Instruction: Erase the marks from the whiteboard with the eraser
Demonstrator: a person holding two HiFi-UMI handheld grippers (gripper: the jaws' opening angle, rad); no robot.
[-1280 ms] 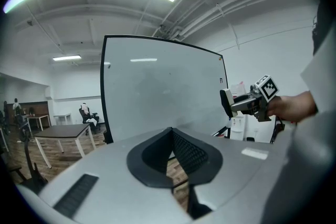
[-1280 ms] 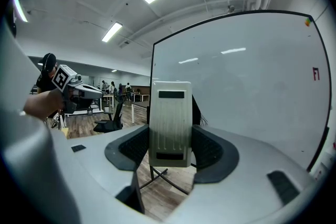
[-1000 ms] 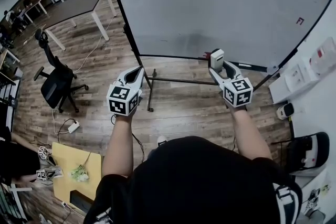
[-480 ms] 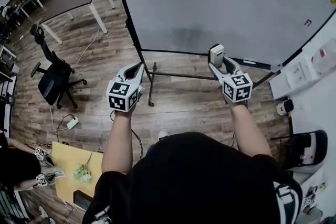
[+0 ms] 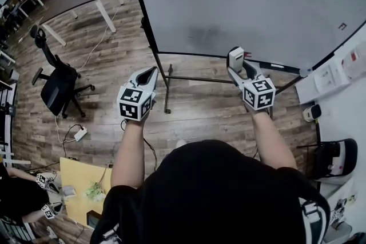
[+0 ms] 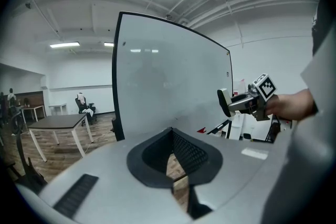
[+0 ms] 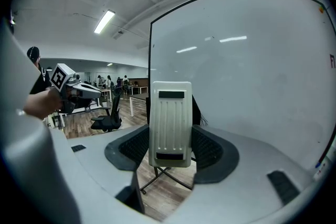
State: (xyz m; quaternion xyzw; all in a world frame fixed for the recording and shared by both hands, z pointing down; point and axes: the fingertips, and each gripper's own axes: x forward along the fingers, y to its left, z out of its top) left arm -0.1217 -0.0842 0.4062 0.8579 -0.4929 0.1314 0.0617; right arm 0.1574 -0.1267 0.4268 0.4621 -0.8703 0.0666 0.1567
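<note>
We hold both grippers up in front of the whiteboard (image 5: 246,3), which stands on a dark metal stand (image 5: 200,80) over a wood-plank floor (image 5: 103,60).

Our right gripper (image 5: 235,66) is clenched on the eraser (image 5: 235,58). In the right gripper view the white ribbed eraser (image 7: 169,123) stands upright between the two dark textured pads (image 7: 209,147), pinched on both sides, with its top rising above the jaws. From the head view the eraser sits low, near the board's bottom edge. We cannot tell whether it touches the surface. The left gripper view shows the same eraser (image 6: 224,102) from the side, carried in the right gripper (image 6: 236,103) just in front of the board (image 6: 168,81).

Our left gripper (image 5: 147,74) is off to the left, beside the board's left edge and its black frame. Its jaws are pressed together at the tips with nothing between them, and only a narrow slit lower down shows the floor. From the right gripper view, the left gripper (image 7: 92,93) hangs in the air, well apart from the eraser.

The board is mostly clean grey-white. A faint dark smudge (image 5: 203,37) lies near its lower middle, and a small red mark (image 5: 343,26) sits near its right edge. To the left stand a black office chair (image 5: 57,88) and a dark-topped table (image 5: 80,0).
</note>
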